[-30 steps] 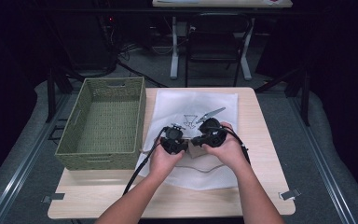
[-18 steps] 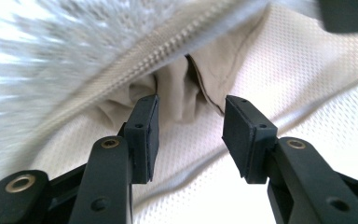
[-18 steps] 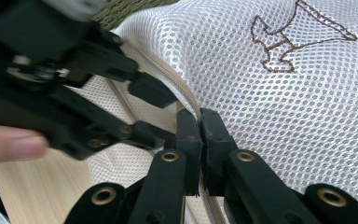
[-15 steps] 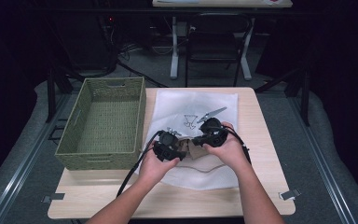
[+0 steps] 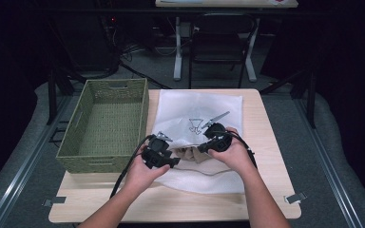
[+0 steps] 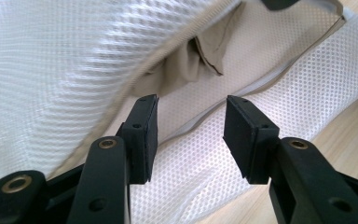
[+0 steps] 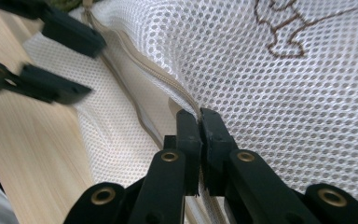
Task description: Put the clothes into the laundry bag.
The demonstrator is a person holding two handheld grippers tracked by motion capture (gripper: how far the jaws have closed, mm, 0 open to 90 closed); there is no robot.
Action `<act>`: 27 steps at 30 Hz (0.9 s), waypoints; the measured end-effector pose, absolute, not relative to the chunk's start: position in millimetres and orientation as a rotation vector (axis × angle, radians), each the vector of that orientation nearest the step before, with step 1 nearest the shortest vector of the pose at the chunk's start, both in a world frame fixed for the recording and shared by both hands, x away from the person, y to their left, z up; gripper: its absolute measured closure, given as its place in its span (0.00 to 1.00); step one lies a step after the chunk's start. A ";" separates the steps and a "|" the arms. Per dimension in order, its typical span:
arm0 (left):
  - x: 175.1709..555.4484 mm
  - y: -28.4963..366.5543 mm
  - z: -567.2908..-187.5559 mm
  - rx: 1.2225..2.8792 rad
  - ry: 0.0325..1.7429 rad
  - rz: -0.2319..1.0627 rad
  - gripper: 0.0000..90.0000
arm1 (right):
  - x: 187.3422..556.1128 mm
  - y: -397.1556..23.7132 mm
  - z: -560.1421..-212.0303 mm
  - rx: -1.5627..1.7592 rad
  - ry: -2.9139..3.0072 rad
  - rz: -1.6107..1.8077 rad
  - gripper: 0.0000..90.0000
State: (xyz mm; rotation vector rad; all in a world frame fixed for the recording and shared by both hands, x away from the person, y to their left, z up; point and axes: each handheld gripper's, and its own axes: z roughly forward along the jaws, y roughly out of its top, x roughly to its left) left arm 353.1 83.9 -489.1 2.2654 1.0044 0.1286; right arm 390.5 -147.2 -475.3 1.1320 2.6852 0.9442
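Note:
A white mesh laundry bag [image 5: 197, 109] lies flat on the wooden table [image 5: 261, 199], its zipped mouth facing the person. A beige cloth [image 5: 192, 154] sits inside the mouth [image 6: 182, 70]. My right gripper [image 7: 199, 126] is shut on the zipper edge of the bag's upper layer [image 7: 261, 70] and holds it raised [image 5: 203, 147]. My left gripper [image 6: 191, 135] stands just outside the mouth over the bag's lower layer. Its jaws have just been opening and nothing is between them. In the high view the left gripper [image 5: 171, 161] is left of the cloth.
A green woven basket [image 5: 104, 123] stands on the table's left side, close beside the bag. Bare wood runs along the table's near edge. Black cables trail from both grippers toward the person. A chair and table legs stand beyond the far edge.
My left gripper has drawn back to the left and toward the person, away from the bag's mouth, and its jaws have opened. The right gripper has stayed put on the zipper edge.

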 end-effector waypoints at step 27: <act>326.7 131.5 -508.7 2.253 0.971 0.119 0.61 | 390.9 -145.7 -508.5 1.235 2.712 0.798 0.97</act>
